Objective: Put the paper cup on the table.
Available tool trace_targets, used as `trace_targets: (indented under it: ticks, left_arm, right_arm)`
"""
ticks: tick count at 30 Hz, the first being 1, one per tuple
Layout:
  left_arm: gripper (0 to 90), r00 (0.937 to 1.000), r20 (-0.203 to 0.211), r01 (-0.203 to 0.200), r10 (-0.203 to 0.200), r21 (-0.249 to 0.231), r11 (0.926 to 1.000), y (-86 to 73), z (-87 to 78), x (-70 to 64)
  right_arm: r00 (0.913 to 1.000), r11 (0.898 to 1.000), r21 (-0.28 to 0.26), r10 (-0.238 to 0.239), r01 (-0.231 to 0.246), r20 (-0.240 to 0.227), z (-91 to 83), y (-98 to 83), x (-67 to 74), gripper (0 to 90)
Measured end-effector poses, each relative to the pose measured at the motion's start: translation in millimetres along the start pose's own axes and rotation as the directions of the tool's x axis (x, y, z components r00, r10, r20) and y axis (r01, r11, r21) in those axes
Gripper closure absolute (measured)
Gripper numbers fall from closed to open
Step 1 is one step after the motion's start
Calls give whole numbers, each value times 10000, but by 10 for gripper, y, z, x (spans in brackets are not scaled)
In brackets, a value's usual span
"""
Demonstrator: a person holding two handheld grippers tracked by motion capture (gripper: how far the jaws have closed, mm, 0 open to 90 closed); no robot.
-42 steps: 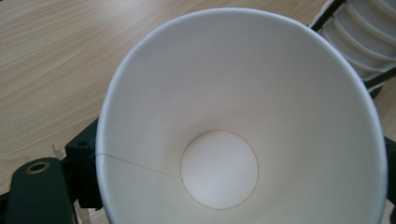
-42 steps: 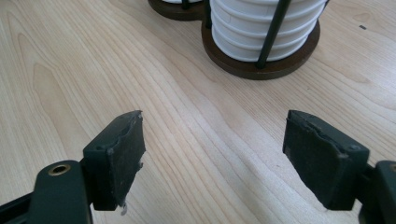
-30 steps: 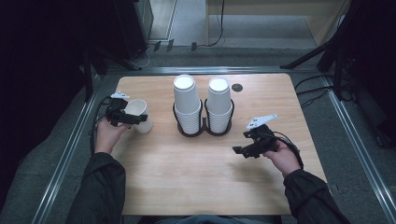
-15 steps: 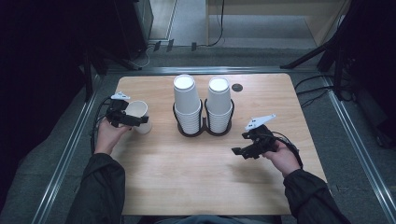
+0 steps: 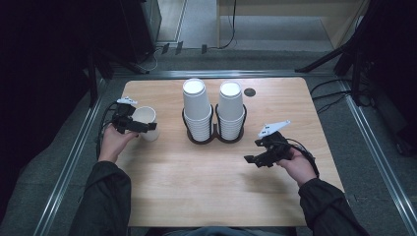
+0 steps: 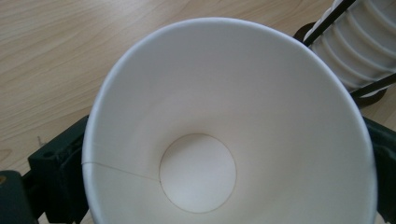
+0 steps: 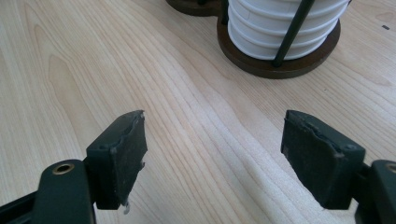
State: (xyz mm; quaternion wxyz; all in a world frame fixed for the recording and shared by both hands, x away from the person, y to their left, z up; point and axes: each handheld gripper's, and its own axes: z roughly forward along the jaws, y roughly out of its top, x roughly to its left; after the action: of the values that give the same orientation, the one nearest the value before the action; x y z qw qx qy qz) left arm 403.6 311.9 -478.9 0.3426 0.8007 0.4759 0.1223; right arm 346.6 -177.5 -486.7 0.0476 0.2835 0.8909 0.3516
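Left gripper (image 5: 140,126), jaws just spread to their widest around the white paper cup (image 5: 146,123) standing on the pale wooden table (image 5: 196,187), seems to be releasing it; right gripper (image 5: 258,160) hovers open, empty.

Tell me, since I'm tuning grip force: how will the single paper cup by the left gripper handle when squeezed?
The paper cup looks thin-walled with a glued side seam, so it probably dents easily. Empty, it is likely very light and may tip or slide when nudged. Its wide rim and narrow base suggest it would roll in a curve if toppled.
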Motion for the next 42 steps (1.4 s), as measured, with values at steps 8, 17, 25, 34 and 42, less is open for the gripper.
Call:
trace_targets:
  ticks: [8, 17, 25, 34, 42]
  left_arm:
    - [0, 9998, 174, 136, -134, -97, 9999, 31, -78, -3]
    - [0, 9999, -85, -95, 94, -161, 9998, 116, -226, -64]
    - [0, 9998, -151, -135, 128, -481, 9988, 135, -460, -64]
    - [59, 9979, -564, -331, 309, -370, 9988, 197, -619, -145]
    - [59, 9973, -198, -706, 701, -249, 9972, 231, -598, -290]
  right_arm:
    - [10000, 9999, 92, -80, 80, 2, -5, -7, 9, 225]
    - [9999, 9998, 120, -149, 149, -3, -8, -12, 10, 225]
    - [10000, 9999, 115, -27, 28, -74, -16, -14, -1, 224]
    - [10000, 10000, 86, -38, 38, -50, -32, -26, -9, 225]
    - [10000, 10000, -68, 42, -42, -32, -53, -12, -36, 225]
